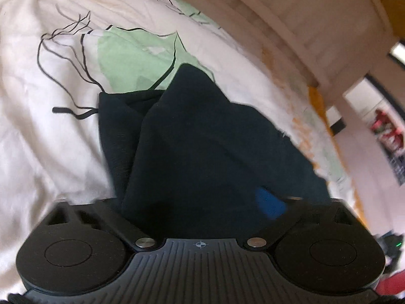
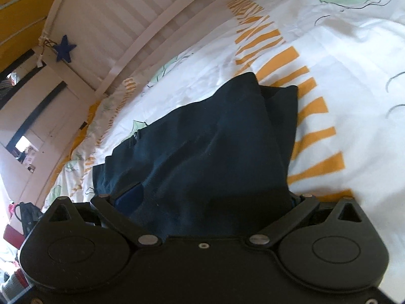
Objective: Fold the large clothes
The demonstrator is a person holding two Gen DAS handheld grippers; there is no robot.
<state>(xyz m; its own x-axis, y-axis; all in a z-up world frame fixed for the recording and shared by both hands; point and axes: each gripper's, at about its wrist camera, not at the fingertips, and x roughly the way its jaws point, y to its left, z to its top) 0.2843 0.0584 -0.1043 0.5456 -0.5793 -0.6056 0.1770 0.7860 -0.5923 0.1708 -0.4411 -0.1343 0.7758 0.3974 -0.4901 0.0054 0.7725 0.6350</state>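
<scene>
Garment [image 1: 202, 136]: dark navy, soft, bunched in peaked folds mid-frame, draped over both grippers; grip state indiscernible. Beneath: white printed bedsheet [image 1: 50, 139].

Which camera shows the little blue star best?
The right wrist view: the blue star hangs sharp on the white bed frame. The left wrist view shows the frame but no star.
</scene>
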